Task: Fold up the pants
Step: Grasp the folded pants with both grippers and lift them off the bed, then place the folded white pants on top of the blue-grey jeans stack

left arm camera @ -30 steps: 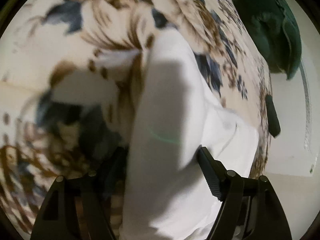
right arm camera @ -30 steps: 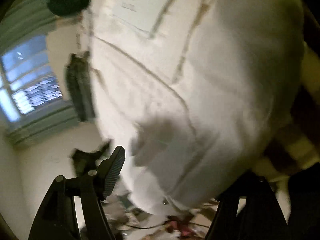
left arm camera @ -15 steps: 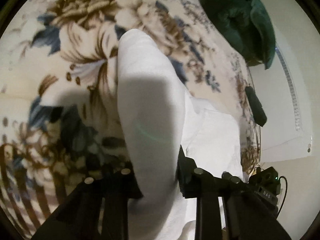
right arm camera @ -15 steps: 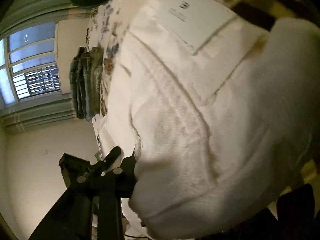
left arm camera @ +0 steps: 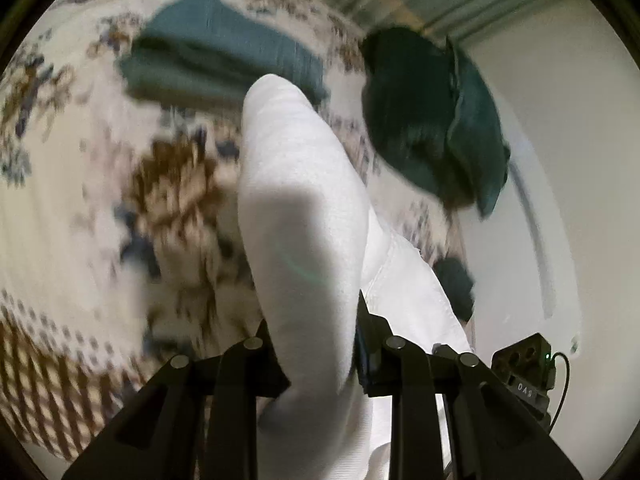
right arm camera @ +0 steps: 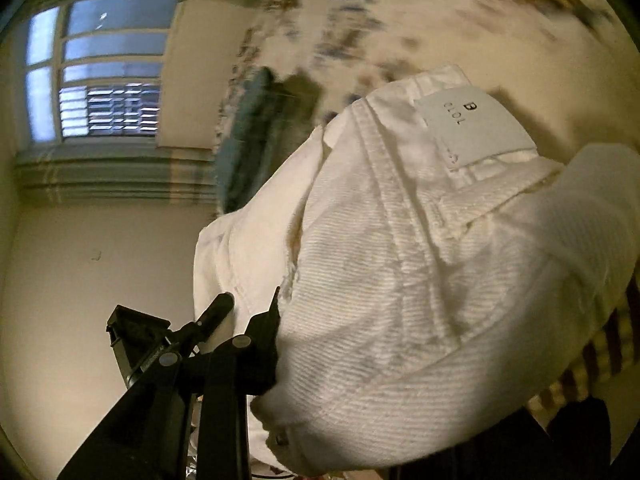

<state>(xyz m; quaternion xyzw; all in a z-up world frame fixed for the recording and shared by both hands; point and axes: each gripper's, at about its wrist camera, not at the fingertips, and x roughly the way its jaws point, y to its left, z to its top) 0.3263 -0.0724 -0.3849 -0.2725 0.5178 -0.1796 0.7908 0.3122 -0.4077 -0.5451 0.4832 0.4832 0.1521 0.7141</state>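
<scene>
Pants (left arm camera: 304,216), white denim, up off the floral bedspread (left arm camera: 80,208) and pinched at both ends. Left gripper (left arm camera: 320,340) has its jaws closed down on a thick roll of fabric that rises straight ahead of its camera; right gripper (right arm camera: 256,320) is clamped on an edge of the waistband end, where the brand patch (right arm camera: 476,128) shows.

Judgement call on this carry: both grips want to travel together at the same height, keeping the cloth taut enough that the fold line falls straight rather than sagging in the middle. Lay the held edge down square onto the lower layer, then let go only once the fabric rests flat. Denim this heavy should hold a crease, but it may drag if one side lags.

Now the trouble spots. Right gripper's far finger is buried under the cloth, so only the near one shows. Left view is blurred across the bedspread, and the folded teal garment (left arm camera: 224,64) and dark green cushion (left arm camera: 436,120) beyond are smeared. How much of the legs hangs below cannot be told; the lower cloth runs out of both views. A small black box (left arm camera: 528,364) with a green light sits at the left view's edge.
</scene>
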